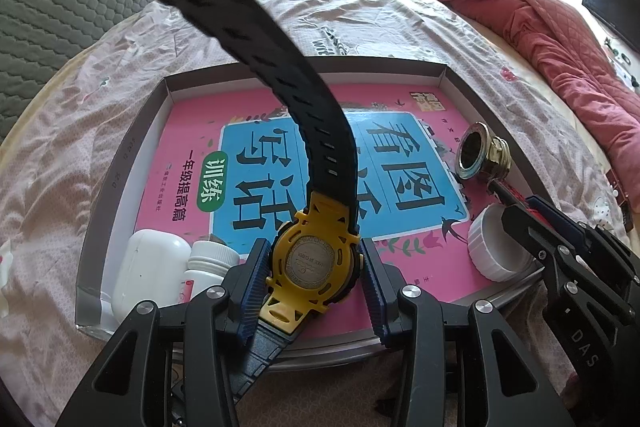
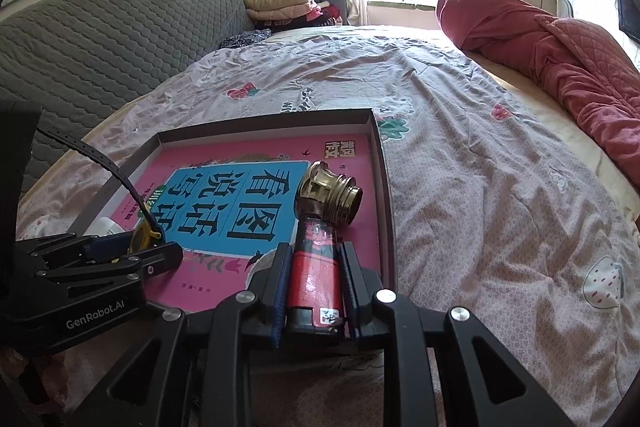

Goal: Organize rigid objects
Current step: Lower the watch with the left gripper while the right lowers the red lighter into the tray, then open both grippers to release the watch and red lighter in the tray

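While both tools work over the shallow cardboard tray [image 1: 444,73] set on the bed [image 2: 460,155], its flat floor, lined with a glossy pink book [image 1: 180,163], serves as the collecting place, and items seem to be lined along its near edge. At the near-left corner lie a smooth white earbud case [image 1: 150,271] with rounded corners and a small white pill bottle [image 1: 208,267] on its side, touching each other. Next comes the left gripper [image 1: 316,267], clenched on a watch [image 1: 316,263] by the sides of its case: the yellow plastic back with its round metal plate faces the camera, and the perforated black rubber strap arches stiffly upward, so the watch looks to be carried edge-on for setting down in the bare middle. Further right a ribbed white jar lid [image 1: 494,243] rests open side up near the tray's right wall. The right gripper [image 2: 314,275] is closed on a red-wrapped lighter [image 2: 316,267], gripped across its flat sides; its tip touches or just overlaps a shiny brass threaded fitting [image 2: 332,193], flared at one end, lying beside the right wall.
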Motion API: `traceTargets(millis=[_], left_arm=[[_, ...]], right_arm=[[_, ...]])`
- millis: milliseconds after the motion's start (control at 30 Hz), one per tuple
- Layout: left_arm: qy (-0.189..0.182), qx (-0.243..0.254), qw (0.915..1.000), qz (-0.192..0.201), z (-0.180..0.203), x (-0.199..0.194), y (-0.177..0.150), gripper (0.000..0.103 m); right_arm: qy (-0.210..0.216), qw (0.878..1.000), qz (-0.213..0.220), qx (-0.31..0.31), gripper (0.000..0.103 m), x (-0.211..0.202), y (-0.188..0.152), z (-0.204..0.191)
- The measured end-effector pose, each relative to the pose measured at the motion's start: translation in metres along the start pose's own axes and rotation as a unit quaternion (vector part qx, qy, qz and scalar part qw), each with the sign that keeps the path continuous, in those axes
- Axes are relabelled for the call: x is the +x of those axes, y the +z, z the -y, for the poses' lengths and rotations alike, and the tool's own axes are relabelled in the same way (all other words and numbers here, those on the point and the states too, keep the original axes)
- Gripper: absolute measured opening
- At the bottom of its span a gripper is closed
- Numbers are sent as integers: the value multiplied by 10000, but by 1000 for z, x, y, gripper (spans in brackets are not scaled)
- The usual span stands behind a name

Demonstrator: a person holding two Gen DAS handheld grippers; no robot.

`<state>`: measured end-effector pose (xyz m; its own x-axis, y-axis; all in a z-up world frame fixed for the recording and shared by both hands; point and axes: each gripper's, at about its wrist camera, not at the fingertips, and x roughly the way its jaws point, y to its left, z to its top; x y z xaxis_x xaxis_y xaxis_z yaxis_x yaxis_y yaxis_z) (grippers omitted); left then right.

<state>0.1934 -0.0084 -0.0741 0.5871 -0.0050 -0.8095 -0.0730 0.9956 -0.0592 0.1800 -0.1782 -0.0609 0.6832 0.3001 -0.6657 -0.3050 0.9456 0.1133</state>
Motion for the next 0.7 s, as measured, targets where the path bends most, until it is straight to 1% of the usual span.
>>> traceTargets(millis=[200, 367, 700], left_arm=[[12, -3, 10000, -3, 0, 1, 0, 45], [33, 13, 10000, -4, 1, 1, 1, 45], [103, 73, 9999, -45, 2, -1, -2, 46]], right_arm=[[0, 10000, 39, 47, 27, -2, 0, 2], [1, 9999, 107, 8, 34, -5, 1, 0], [-12, 9997, 231, -47, 34, -10, 2, -3]])
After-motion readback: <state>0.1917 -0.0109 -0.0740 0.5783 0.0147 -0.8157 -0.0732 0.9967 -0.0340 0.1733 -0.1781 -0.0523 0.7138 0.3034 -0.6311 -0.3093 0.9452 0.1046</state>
